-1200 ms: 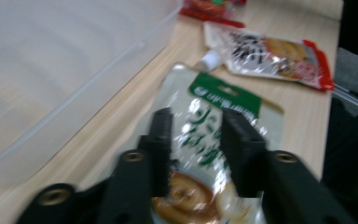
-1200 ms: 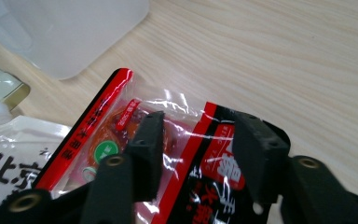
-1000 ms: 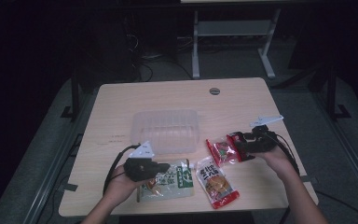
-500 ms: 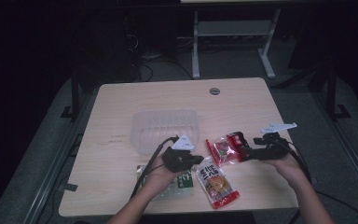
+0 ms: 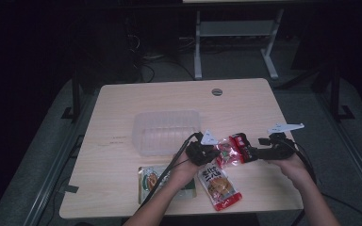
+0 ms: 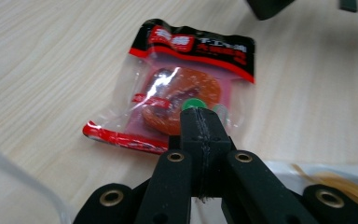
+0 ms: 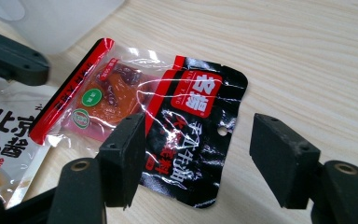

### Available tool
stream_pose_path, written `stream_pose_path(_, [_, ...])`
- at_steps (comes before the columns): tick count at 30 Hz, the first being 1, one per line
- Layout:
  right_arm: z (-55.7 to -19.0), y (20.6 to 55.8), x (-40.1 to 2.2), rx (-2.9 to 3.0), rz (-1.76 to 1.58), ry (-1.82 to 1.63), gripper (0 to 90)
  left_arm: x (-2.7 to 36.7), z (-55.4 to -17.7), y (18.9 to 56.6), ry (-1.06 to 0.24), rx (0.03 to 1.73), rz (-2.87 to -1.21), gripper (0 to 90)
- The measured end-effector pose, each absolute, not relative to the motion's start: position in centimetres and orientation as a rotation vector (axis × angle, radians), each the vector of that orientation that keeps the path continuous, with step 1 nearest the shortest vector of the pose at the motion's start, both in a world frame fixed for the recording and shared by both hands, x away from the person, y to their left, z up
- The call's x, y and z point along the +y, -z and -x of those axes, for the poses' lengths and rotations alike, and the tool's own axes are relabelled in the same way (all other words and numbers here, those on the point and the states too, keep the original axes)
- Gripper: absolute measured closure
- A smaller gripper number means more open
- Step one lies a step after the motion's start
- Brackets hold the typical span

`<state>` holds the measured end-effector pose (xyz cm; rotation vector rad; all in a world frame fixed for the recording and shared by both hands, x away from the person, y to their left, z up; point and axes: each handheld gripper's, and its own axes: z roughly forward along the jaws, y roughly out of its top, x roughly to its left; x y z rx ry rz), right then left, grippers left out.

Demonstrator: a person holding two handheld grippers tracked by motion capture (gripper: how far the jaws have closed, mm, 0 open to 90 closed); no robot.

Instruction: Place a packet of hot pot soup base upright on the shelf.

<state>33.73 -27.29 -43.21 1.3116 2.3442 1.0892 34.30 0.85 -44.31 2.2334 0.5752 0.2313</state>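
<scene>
The left gripper (image 5: 206, 152), jaws pressed together and empty, has swung over from the green packet (image 5: 152, 178) to the red-and-black snack pouch (image 5: 229, 148). The right gripper (image 7: 193, 163) has just been opening and now stands wide over that pouch's black end, pads clear. I judge a handover between hands is under way.

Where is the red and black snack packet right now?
In the high view the red and black snack packet lies flat on the table, toward its right front, between the left gripper and the right gripper, just right of the clear plastic tub.

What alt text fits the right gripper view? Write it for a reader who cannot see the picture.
The right gripper holds its black jaws open above a red-and-black snack packet lying flat on the wooden table. A white-and-orange packet lies at the left edge.
</scene>
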Motion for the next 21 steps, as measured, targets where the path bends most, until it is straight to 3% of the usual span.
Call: stream_pose_path(21, [-33.8,42.8,-28.4,2.312,-1.325,-1.137,30.2,-0.3,-34.2,46.2,-0.261,0.681,-2.306,90.0])
